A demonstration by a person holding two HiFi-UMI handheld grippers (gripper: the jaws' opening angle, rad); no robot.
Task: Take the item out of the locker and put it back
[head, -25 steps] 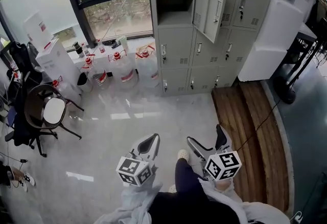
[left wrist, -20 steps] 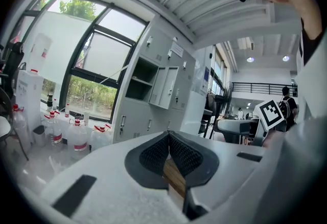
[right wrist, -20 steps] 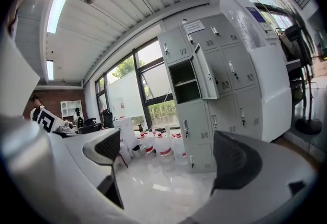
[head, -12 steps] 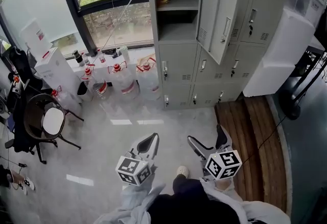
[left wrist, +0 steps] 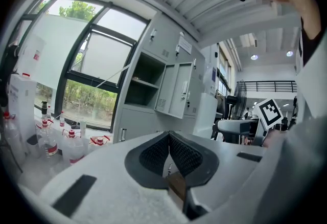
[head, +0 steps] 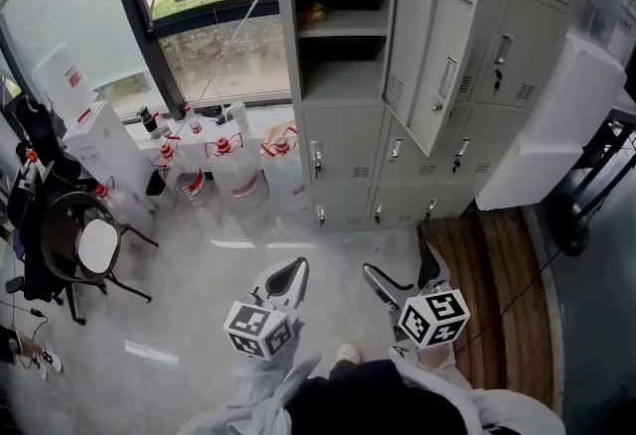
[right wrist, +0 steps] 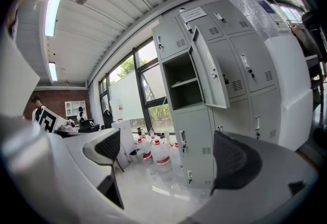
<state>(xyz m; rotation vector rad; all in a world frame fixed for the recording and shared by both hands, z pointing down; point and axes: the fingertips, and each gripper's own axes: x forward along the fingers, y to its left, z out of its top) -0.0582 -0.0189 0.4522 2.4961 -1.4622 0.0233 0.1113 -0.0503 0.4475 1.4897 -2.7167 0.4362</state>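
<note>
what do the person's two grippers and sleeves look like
The left tongs and right tongs both have pale grey, curved shells lined with black ribbed pads. Each carries a white cube printed with black square markers. The person wears light grey sleeves.

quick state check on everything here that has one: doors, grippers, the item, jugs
locker door, swung open
other locker doors, shut
item, lying on the upper shelf behind the open door, untouched
left gripper, jaws together, nothing between them
right gripper, jaws apart, nothing between them
water jugs, upright
</note>
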